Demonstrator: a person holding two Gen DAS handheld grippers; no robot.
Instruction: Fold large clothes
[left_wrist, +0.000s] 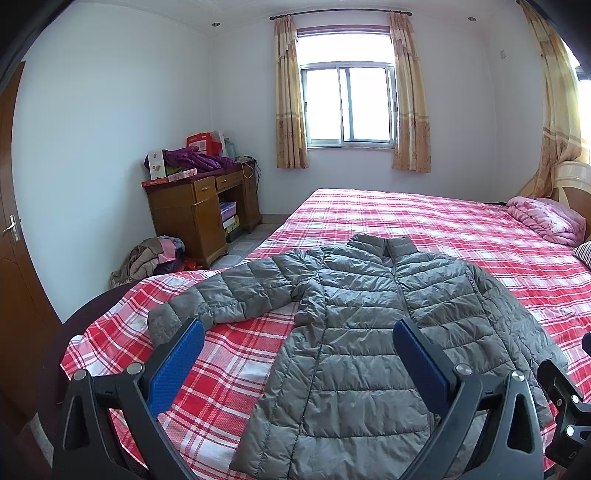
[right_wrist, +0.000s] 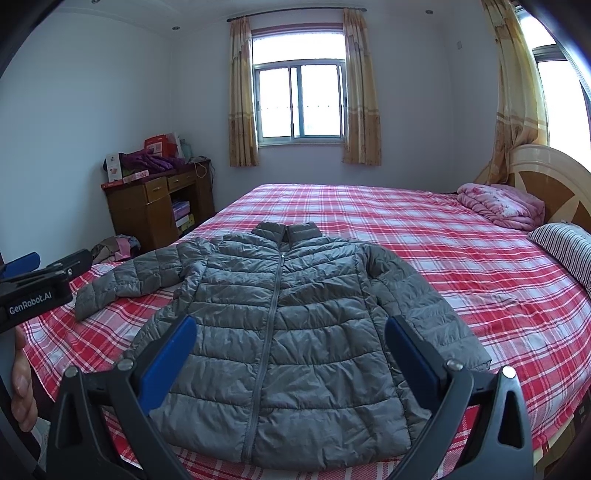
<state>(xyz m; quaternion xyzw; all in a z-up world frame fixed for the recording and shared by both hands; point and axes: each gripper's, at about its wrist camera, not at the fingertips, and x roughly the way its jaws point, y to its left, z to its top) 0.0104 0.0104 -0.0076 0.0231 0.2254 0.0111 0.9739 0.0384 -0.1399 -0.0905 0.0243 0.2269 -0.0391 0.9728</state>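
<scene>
Here a grey quilted puffer jacket (right_wrist: 280, 332) lies face up on a bed covered by a red and white checked sheet (right_wrist: 461, 280). It sits just ahead of and below both grippers, with its hem nearest them and its stand-up collar (right_wrist: 286, 232) pointing away toward the window. The front zip (right_wrist: 271, 325) is closed from hem to collar.

The left gripper (left_wrist: 297, 363) hangs above the jacket's left front panel, jaws spread wide and holding nothing. The right gripper (right_wrist: 290, 356) hovers over the middle of the jacket, its jaws equally wide apart and empty. Neither touches the fabric. Part of a hand (right_wrist: 22, 384) shows at the left edge of the right wrist view.

The sleeve on the left gripper's side (left_wrist: 221, 295) stretches outward and bends, its cuff (left_wrist: 164, 325) lying just beyond the left gripper's left finger. The other sleeve (right_wrist: 424, 299) lies straight down along the jacket's side, beyond the right gripper's right finger.

The jacket looks light, soft and puffy, with a smooth, slightly shiny shell that is likely slippery. It will probably compress easily, spring back after folding, and slide over itself. Good places to take hold seem to be the stitched edges: the cuffs, the shoulder seams, or the hem corners, where the fabric is thinner and a pinch can catch both layers. Grasping the padded middle would likely slip.
</scene>
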